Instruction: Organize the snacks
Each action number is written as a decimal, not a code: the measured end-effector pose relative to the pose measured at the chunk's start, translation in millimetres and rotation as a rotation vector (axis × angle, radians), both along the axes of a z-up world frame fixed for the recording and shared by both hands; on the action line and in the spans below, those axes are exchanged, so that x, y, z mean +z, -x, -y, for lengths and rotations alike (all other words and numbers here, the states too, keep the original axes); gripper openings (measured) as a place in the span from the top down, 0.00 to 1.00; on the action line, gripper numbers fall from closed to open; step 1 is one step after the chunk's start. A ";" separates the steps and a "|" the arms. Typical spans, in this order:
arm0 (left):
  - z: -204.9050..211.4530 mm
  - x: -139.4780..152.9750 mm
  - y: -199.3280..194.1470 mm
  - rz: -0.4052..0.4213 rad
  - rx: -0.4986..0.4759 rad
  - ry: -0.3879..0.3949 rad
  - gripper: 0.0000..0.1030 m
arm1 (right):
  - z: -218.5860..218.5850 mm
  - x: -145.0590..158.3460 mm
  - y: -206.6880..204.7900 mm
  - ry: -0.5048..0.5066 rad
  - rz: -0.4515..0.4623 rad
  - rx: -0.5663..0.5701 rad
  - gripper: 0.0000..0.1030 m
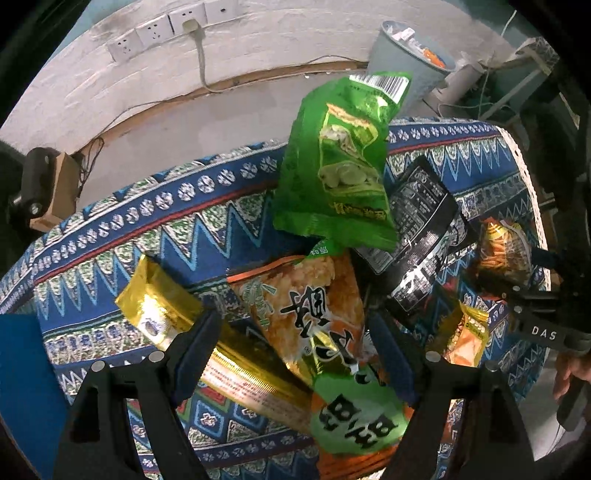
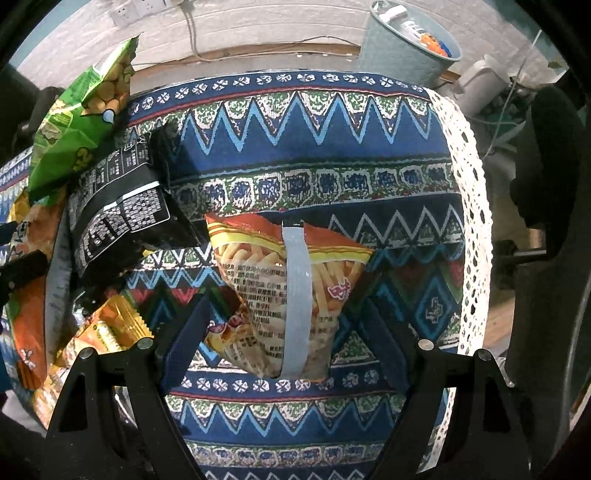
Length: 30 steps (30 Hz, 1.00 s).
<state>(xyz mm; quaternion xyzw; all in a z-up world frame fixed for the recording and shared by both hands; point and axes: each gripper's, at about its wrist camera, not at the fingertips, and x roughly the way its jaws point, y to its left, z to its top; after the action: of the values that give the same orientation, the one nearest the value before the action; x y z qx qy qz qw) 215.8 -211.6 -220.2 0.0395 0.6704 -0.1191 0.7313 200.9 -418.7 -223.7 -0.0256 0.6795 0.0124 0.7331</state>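
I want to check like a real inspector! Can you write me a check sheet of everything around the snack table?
Surface: patterned blue tablecloth with a white lace edge.
Job's things: green bag, black bag, orange rice-cracker bag and gold packet piled together; fries bag lies apart.
Clutter: nothing seen beyond the snacks.
Grippers: left gripper open around the orange bag; right gripper open around the fries bag.
Cables: a plugged-in cord runs down the wall.
Surroundings: white brick wall with sockets; pale bin behind the table.
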 end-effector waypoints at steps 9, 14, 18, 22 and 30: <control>-7.2 -6.8 3.6 -0.006 -0.033 0.026 0.51 | -8.2 -0.7 -2.0 0.003 -0.007 0.053 0.58; -10.8 1.8 9.5 0.012 -0.055 0.025 0.59 | -15.5 7.6 3.6 0.020 0.009 0.081 0.62; -7.5 13.7 16.8 0.046 -0.080 0.008 0.63 | -21.1 16.4 7.3 0.031 0.033 0.105 0.62; -9.1 27.8 26.2 0.085 -0.119 -0.020 0.64 | -31.6 25.5 14.4 0.037 0.055 0.123 0.63; -13.6 54.7 49.1 0.122 -0.151 -0.035 0.67 | -49.2 53.9 29.9 0.053 0.113 0.156 0.63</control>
<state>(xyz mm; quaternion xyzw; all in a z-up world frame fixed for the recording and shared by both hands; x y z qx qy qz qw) 166.7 -198.0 -165.5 0.1096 0.6217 -0.1596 0.7589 170.9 -369.5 -169.8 -0.0983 0.6330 0.0501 0.7663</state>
